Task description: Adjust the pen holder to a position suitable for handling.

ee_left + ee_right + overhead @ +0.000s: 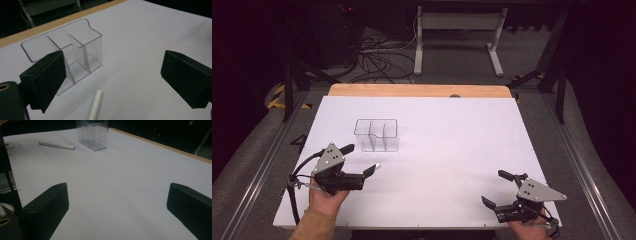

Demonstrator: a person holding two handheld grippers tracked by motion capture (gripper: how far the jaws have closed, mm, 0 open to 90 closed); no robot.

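A white pen [95, 105] lies flat on the white table [452, 150], toward the near left corner, just in front of a clear three-compartment organizer [376, 134] that stands empty, well inside the left half. The left gripper [362, 161] hovers over the pen with its jaws wide apart — in the left gripper view the pen runs up between them, its tip pointing toward the organizer's near wall, close to it but not touching. The right gripper [498, 189] rests near the near right corner, jaws also spread, nothing between them, well apart from everything. The step in hand looks like the approach to pick up the pen, probably to stand it in one of the compartments. The next move calls for lowering the left gripper so its pads [48, 78] straddle the barrel squarely — then closing gently, since a round pen can roll away.
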